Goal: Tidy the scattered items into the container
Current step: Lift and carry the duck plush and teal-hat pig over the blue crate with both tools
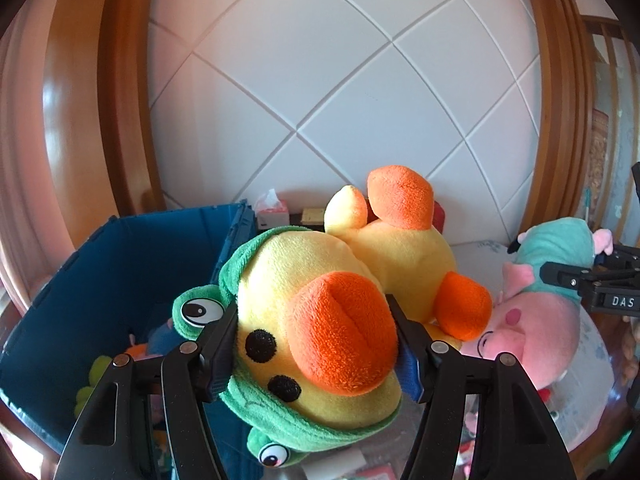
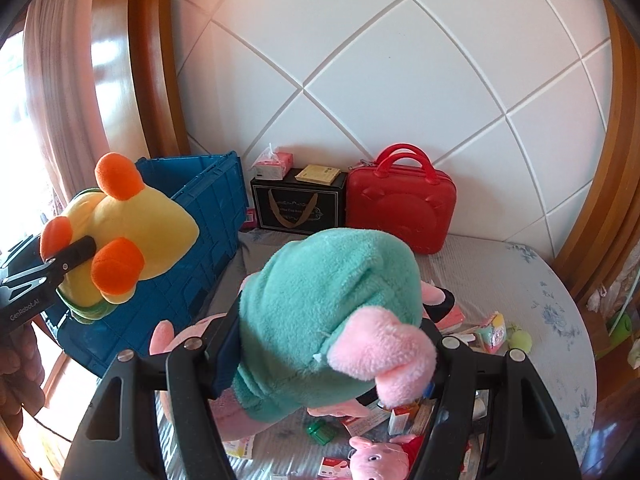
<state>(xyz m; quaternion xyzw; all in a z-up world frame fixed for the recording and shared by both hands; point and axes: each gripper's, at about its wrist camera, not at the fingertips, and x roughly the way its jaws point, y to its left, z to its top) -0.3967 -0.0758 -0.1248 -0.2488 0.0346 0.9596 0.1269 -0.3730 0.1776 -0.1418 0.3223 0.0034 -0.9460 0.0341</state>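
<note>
With both jaws clamped on plush, each hand carries a toy clear of the bed. Left gripper (image 1: 312, 356) pinches the yellow duck (image 1: 320, 320) across its head, green frog hood squeezed between the pads; duck hangs upside down, feet up and away from the camera. Right gripper (image 2: 328, 348) is closed on the pig plush (image 2: 320, 312), gripping its teal-dressed body, pink head hanging down-left.

Key relation: blue crate (image 1: 120, 264) sits directly left of and below the duck, open top facing up, some toys already inside. Left hand is clearly nearer, so judged next move is a short shift left, then release. Pig is further right, with the duck between it and the crate, so it likely goes second.

Readable text: "DAS" on the right gripper in the left view, "GenRobot.AI" on the left gripper in the right view. Black box (image 2: 298, 200) print not legible. Red case (image 2: 400, 200) stands beside it; small clutter remains on the bedsheet (image 2: 520, 280).
</note>
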